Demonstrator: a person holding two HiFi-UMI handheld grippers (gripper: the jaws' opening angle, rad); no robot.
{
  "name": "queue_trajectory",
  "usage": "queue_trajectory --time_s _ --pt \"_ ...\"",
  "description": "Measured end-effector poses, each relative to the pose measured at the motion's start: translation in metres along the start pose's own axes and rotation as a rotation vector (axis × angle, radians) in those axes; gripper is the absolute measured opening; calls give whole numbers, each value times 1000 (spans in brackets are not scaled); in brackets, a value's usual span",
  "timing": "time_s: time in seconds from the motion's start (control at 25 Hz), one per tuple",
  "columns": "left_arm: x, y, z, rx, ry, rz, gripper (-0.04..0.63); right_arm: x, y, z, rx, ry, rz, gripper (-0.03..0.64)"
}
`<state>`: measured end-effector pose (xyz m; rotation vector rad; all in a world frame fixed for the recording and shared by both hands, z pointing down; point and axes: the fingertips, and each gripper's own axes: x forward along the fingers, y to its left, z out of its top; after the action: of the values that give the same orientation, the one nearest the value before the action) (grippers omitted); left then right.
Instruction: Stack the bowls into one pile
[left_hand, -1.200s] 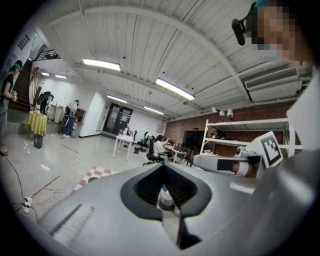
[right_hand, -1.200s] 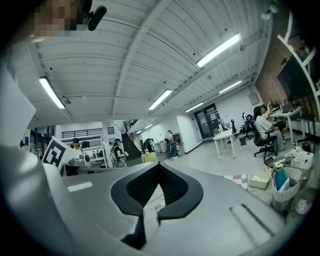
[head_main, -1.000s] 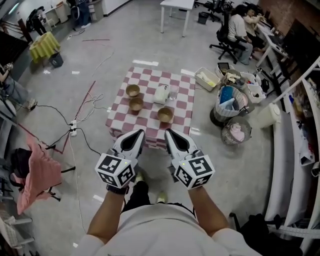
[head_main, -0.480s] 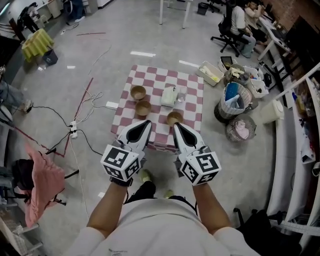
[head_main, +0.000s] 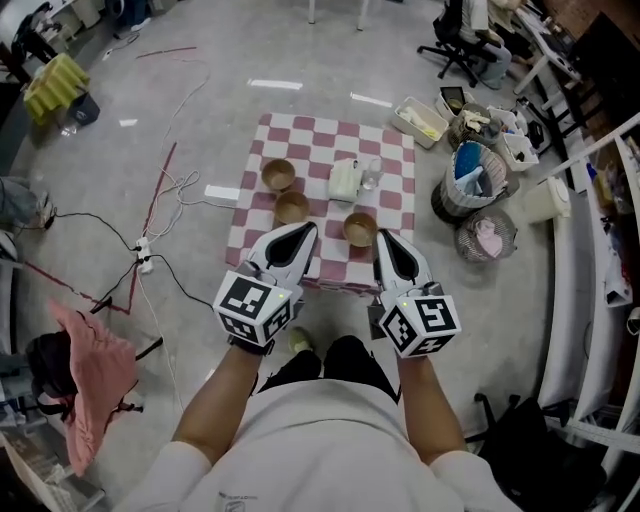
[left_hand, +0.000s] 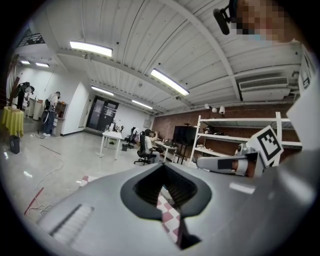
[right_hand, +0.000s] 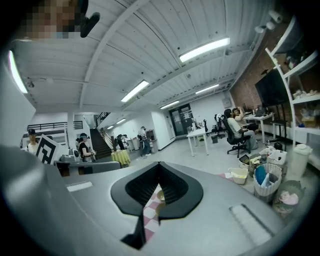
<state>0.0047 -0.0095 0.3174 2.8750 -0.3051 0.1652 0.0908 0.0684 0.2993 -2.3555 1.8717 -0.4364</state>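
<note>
Three brown bowls stand apart on a low table with a red-and-white checked cloth (head_main: 392, 150): one at the far left (head_main: 279, 173), one in the middle (head_main: 292, 207), one near the front right (head_main: 360, 229). My left gripper (head_main: 302, 231) is shut and empty, hanging over the table's near edge just in front of the middle bowl. My right gripper (head_main: 385, 240) is also shut and empty, close to the right of the front bowl. Through the slit of the right gripper's jaws a bowl (right_hand: 160, 196) and the checked cloth (right_hand: 149, 212) show.
A white box-like object (head_main: 346, 180) and a clear glass (head_main: 372, 175) sit on the table behind the bowls. Bins and a wire basket (head_main: 487, 240) stand to the right. Cables and a power strip (head_main: 145, 255) lie on the floor at left, with a pink cloth (head_main: 85, 370) nearer.
The table has come closer in the head view. Both grippers have moved forward from in front of the table to its near edge, and both have stayed shut.
</note>
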Motion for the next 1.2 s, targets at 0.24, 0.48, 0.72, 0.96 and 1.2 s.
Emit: queue_trajectory --time_s 0.24,0.48,0.72,0.96,1.2 --pt "28 7 -28 -12 22 -47 6 12 -38 -23 10 33 -93 12" --pt "63 10 -54 1 59 -78 6 35 -71 -50 22 81 -113 12" --pt "107 20 -91 5 124 -88 6 66 -107 -96 57 188 -109 12" --pt "144 33 -142 -33 228 -84 6 93 -148 -153 80 324 -124 14" --pt "170 40 -184 -56 303 -82 6 107 -190 -218 88 470 -162 15"
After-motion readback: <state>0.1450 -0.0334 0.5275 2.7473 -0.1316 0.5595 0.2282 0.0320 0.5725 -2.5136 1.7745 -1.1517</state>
